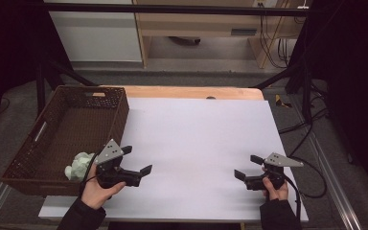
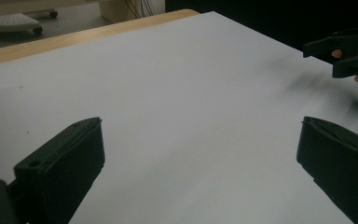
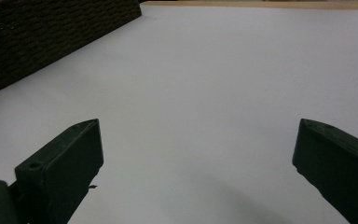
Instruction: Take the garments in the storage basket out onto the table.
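Left gripper (image 1: 136, 160): jaws apart, empty, just beside the basket (image 1: 52, 139)
Right gripper (image 1: 248, 166): jaws apart, empty; near the white sheet's (image 1: 196, 139) right edge
Pale green wad (image 1: 79, 165): in the basket's near corner
Between grippers: bare sheet

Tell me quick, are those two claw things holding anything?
Left gripper: open, holding nothing.
Right gripper: open, holding nothing.

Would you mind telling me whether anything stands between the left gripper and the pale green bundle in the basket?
Yes: the basket's near side wall rises between the left gripper and the pale green bundle. The gripper is over the white sheet, outside the basket, jaws open and empty.
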`<state>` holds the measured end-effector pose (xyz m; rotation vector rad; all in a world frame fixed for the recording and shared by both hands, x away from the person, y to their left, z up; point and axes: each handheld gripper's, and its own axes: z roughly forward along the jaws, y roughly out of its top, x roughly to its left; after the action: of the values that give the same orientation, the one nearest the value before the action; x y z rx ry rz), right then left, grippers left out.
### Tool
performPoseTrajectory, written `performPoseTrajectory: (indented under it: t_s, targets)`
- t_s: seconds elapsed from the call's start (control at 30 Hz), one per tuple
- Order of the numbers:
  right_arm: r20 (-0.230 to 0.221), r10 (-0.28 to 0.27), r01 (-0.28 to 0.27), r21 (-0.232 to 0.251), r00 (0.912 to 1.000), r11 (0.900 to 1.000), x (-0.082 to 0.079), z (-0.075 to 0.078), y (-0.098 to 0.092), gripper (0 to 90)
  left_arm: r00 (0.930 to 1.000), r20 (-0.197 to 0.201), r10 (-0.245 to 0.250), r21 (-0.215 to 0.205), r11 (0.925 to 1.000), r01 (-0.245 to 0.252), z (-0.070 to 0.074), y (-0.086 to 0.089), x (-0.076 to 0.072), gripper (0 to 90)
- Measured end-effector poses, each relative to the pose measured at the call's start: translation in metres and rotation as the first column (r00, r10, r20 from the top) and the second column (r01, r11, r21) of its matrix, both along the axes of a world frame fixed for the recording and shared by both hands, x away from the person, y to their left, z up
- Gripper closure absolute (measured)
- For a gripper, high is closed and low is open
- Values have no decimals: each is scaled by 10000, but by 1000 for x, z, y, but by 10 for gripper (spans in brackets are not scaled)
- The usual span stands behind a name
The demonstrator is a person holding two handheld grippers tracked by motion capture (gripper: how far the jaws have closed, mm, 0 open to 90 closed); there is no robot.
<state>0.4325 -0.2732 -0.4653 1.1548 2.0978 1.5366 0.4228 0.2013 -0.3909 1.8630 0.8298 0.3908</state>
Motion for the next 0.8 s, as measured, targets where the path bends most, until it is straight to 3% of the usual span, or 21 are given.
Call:
performPoseTrajectory:
  t_s: [0.33, 0.8]
  targets:
    - [-1, 2, -2, -4, 10000, 10000, 0, 0, 0, 23, 9994, -69, 347, 43, 9994, -346, 7, 3, -2, 4]
    - [3, 5, -5, 0, 10000, 10000, 0, 0, 0, 24, 9980, 210, 599, 77, 9982, -600, 20, 16, -5, 2]
